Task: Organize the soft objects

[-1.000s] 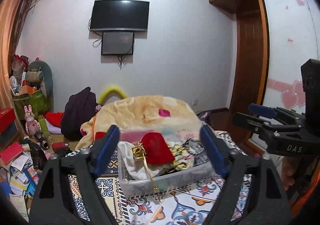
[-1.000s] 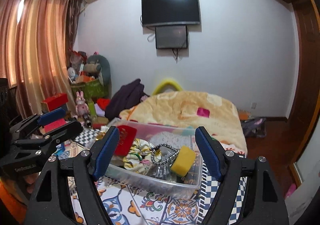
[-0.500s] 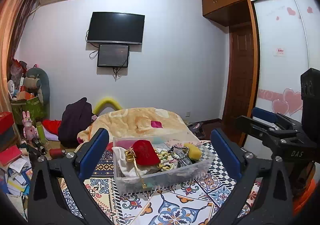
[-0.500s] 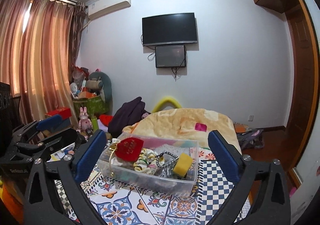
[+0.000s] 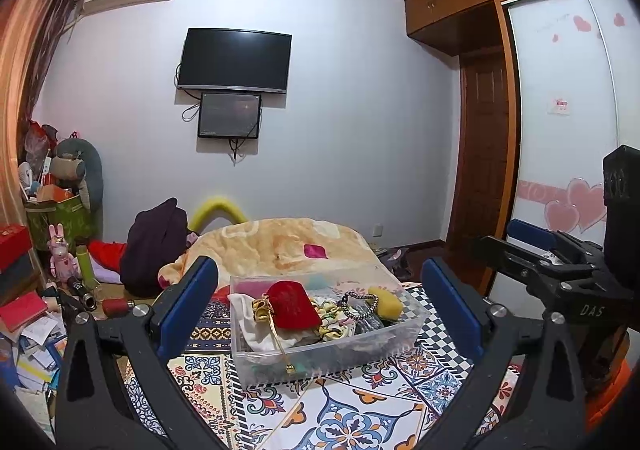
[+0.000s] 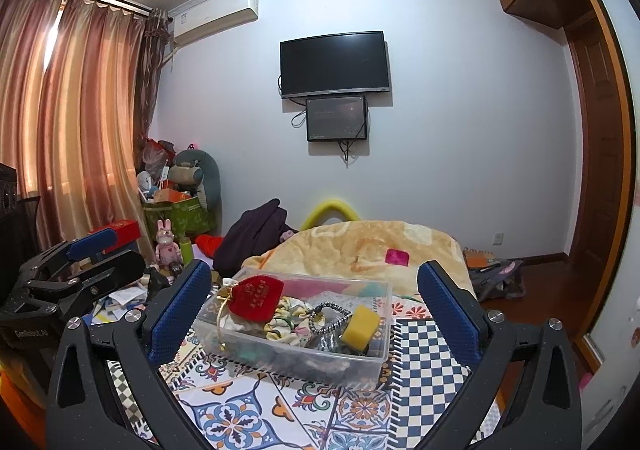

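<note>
A clear plastic box sits on a patterned cloth. It holds a red pouch with a gold cord, a yellow sponge, a bead bracelet, a floral scrunchie and white cloth. My left gripper is open and empty, held back from the box. My right gripper is open and empty, also back from it. Each gripper shows at the edge of the other's view.
A beige blanket lies behind the box. A dark bag, toys, books and a green bin crowd the left floor. A wardrobe door stands on the right. A TV hangs on the far wall.
Both grippers have opened wider and pulled back and up from the box, which now looks smaller and farther away in both views.
</note>
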A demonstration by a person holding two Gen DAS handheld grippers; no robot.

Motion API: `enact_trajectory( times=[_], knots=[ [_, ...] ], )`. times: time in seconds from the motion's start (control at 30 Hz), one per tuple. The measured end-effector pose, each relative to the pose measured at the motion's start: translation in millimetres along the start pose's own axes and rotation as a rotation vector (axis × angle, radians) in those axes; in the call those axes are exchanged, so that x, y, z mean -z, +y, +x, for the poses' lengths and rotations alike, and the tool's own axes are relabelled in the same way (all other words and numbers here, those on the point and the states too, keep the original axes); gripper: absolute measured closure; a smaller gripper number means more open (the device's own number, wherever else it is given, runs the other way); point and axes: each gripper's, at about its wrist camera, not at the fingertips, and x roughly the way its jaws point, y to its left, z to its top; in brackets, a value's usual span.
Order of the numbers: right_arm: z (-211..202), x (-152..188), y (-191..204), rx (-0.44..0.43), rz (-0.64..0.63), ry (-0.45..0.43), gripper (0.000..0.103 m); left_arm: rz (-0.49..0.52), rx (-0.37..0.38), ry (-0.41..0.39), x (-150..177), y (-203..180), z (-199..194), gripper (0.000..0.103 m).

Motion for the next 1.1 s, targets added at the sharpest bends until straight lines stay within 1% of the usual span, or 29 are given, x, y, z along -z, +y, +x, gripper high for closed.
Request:
enact_trajectory(
  times=[0.93, 1.0, 1.1],
  knots=[
    [-3.4, -2.3, 2.1, -0.013, 0.003, -0.005, 0.0, -0.002, 0.002, 0.008, -1.4, 1.4, 0.9, 0.0],
    [-3.7, -2.7, 2.5, -0.014, 0.004, -0.003, 0.0, 0.002, 0.006, 0.006, -1.2, 1.2, 0.7, 0.0],
    [-2.9, -2.8, 2.4, -0.015, 0.006, 0.0, 0.0, 0.013, -0.009, -0.009, -0.2, -0.5, -0.7, 0.0]
  ],
)
